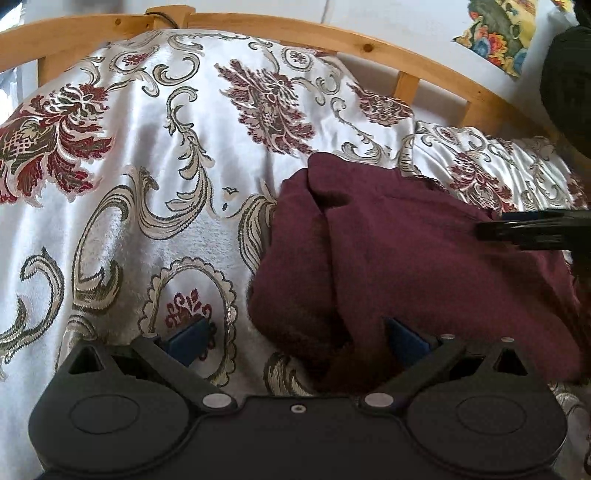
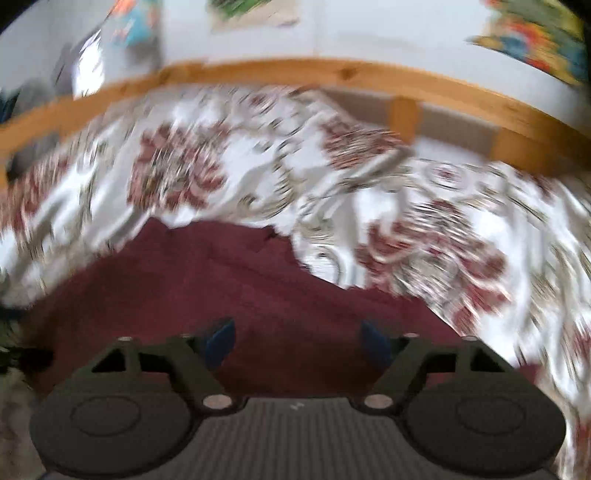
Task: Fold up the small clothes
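Nearest to you, your left gripper (image 1: 295, 341) stood with its jaws wide apart and held nothing. Its left blue pad (image 1: 190, 338) was over the bedspread (image 1: 122, 229), and its right blue pad (image 1: 406, 345) was over the near left edge of the maroon garment (image 1: 424, 266), which bulged up into the gap between the jaws. The pads did not press on the cloth.

Your right gripper (image 2: 297, 341) was also open, a little less wide, and it had hold of nothing. The right wrist view was strongly blurred, so I cannot tell how close its pads were to the cloth; only maroon fabric showed between and under them. In the left wrist view, a dark part of this tool came in over the right side of the garment.

The garment lay crumpled on the bedspread, with a thick fold along its left side, well short of the wooden bed rail (image 1: 295, 27) behind it.

In my judgement, you were at an early step: the garment was not yet flat and no clean fold was made. The next move called for each gripper to close on one edge, then to pull the cloth smooth before folding.
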Demonstrator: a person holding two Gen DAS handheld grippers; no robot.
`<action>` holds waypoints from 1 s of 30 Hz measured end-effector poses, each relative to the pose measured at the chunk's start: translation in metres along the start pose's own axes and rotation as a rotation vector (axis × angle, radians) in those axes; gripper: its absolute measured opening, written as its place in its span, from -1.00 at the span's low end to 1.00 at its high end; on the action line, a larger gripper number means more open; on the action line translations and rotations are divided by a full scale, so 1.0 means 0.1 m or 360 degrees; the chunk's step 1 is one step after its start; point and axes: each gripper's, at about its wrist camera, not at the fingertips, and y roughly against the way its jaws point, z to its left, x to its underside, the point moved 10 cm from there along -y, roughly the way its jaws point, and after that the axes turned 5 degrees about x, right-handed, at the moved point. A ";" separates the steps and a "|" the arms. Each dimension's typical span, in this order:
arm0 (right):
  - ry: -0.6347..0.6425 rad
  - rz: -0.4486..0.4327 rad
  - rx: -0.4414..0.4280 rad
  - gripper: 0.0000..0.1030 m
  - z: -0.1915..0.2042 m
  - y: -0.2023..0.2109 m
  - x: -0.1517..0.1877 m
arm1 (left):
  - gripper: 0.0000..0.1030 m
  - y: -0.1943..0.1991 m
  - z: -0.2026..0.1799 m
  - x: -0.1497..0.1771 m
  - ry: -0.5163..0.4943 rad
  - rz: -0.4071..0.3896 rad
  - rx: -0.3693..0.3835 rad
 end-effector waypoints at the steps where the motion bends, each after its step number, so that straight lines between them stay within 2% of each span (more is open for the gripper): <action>1: 0.0050 0.0022 0.0013 0.45 0.04 -0.06 0.00 | 0.99 0.01 0.01 0.01 0.0001 -0.0005 0.0011; 2: 0.0091 0.0036 0.0025 0.41 0.06 -0.14 0.02 | 0.99 0.02 0.01 0.02 0.0001 -0.0011 0.0026; 6: 0.0148 0.0075 0.0027 -0.37 0.04 -0.31 0.10 | 0.99 0.04 0.03 0.06 -0.0013 -0.0024 0.0073; 8: 0.0148 0.0064 0.0025 -0.56 0.04 -0.32 0.10 | 0.99 0.04 0.04 0.06 -0.0012 -0.0024 0.0080; 9: 0.0152 0.0044 0.0044 -0.72 0.02 -0.29 0.08 | 0.99 0.04 0.04 0.06 -0.0010 -0.0024 0.0080; 10: 0.0141 0.0009 0.0066 -0.78 0.00 -0.26 0.03 | 0.99 0.04 0.04 0.06 -0.0011 -0.0023 0.0078; 13: 0.0074 -0.0088 0.0120 -0.79 -0.07 -0.19 -0.10 | 0.99 0.04 0.03 0.06 -0.0017 -0.0021 0.0074; 17: 0.0105 -0.0014 0.0125 -0.77 -0.04 -0.33 0.00 | 0.99 0.04 0.03 0.07 -0.0017 -0.0020 0.0063; 20: 0.0079 -0.0019 0.0157 -0.38 -0.06 -0.28 0.05 | 0.99 0.04 0.03 0.07 -0.0019 -0.0019 0.0061; 22: 0.0027 -0.0052 0.0169 0.21 -0.11 -0.13 0.07 | 0.99 0.03 0.03 0.06 -0.0017 -0.0021 0.0062; 27: -0.0135 -0.0147 0.0193 0.78 -0.17 0.40 0.28 | 0.99 0.01 0.03 0.06 -0.0019 -0.0022 0.0048; 30: -0.0278 -0.0233 0.0242 0.95 -0.16 0.78 0.55 | 0.99 0.01 0.03 0.06 -0.0023 -0.0021 0.0040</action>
